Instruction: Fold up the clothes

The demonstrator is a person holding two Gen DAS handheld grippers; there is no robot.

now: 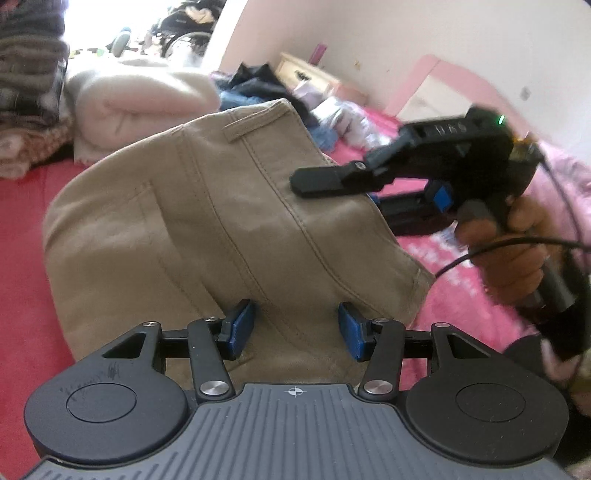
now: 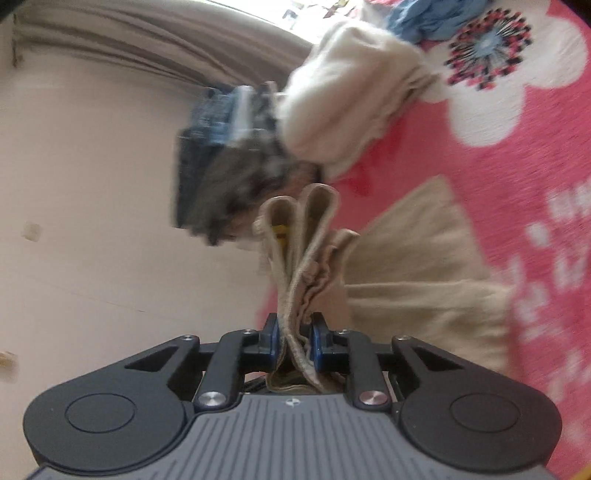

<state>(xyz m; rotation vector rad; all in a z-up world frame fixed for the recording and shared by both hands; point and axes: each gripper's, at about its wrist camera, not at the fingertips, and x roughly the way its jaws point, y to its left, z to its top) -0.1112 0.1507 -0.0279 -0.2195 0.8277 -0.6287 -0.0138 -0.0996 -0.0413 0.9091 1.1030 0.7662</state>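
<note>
Khaki trousers [image 1: 221, 221] lie on a pink bedcover [image 1: 22, 258], with their waistband end raised. My left gripper [image 1: 295, 328] is open over the lower part; its blue pads stand apart and the cloth between them is smooth and unpinched. In the left wrist view my right gripper [image 1: 306, 199], held by a hand [image 1: 517, 258], has one finger above the raised edge and the other hidden behind the cloth. The right wrist view is rolled on its side. There the right gripper [image 2: 293, 336] is shut on several bunched layers of the trousers [image 2: 406, 266].
A rolled cream blanket [image 1: 140, 99] [image 2: 343, 103] lies at the head of the bed beside a stack of dark folded clothes [image 1: 29, 74] [image 2: 221, 147]. Loose clothes [image 1: 258, 81] and a wooden dresser [image 1: 306, 74] sit by the far wall. A blue cloth [image 2: 436, 18] lies on the flowered cover [image 2: 498, 166].
</note>
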